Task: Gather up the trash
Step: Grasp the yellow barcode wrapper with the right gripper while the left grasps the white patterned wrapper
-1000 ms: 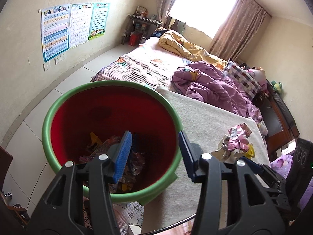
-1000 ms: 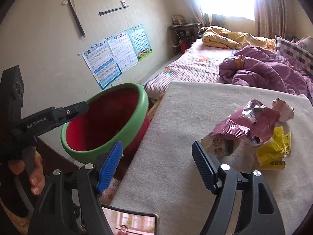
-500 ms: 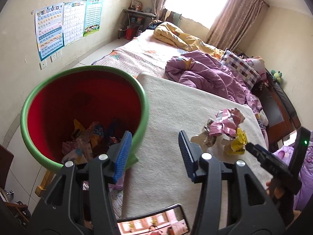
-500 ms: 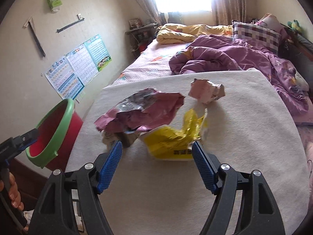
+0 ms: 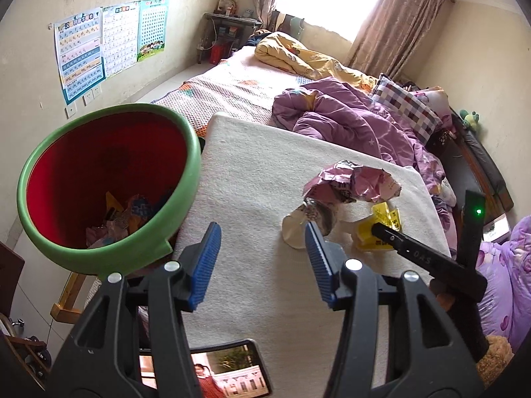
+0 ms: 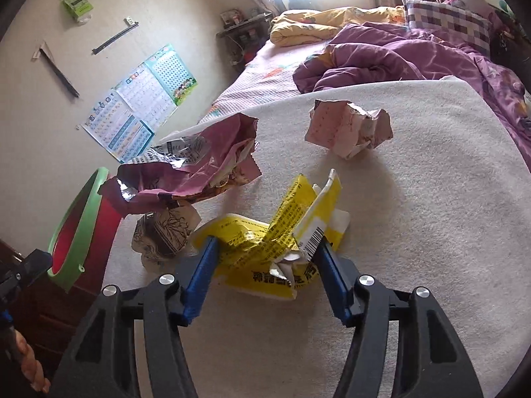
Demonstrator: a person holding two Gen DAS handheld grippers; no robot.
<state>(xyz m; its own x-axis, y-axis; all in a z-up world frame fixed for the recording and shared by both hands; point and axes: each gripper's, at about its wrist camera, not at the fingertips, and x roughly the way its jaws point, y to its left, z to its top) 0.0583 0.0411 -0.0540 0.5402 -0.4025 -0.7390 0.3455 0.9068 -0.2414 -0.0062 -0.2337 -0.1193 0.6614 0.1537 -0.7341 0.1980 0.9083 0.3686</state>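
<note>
Right gripper (image 6: 265, 265): jaws just closing, pads against yellow wrapper (image 6: 265, 248) on cloth (image 6: 431, 199). Left gripper (image 5: 262, 258): parted, empty, above cloth beside bin (image 5: 186, 172). Pink wrappers (image 6: 186, 169) nearby.

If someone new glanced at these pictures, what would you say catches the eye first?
Probably the crumpled yellow wrapper on the cream blanket, with the right hand-held gripper around it; its jaws have just been closing and its pads meet the wrapper's sides. Next comes the red bin with a green rim at the blanket's left edge, already holding trash. A purple wrapper and a pink paper ball lie farther back.
</note>
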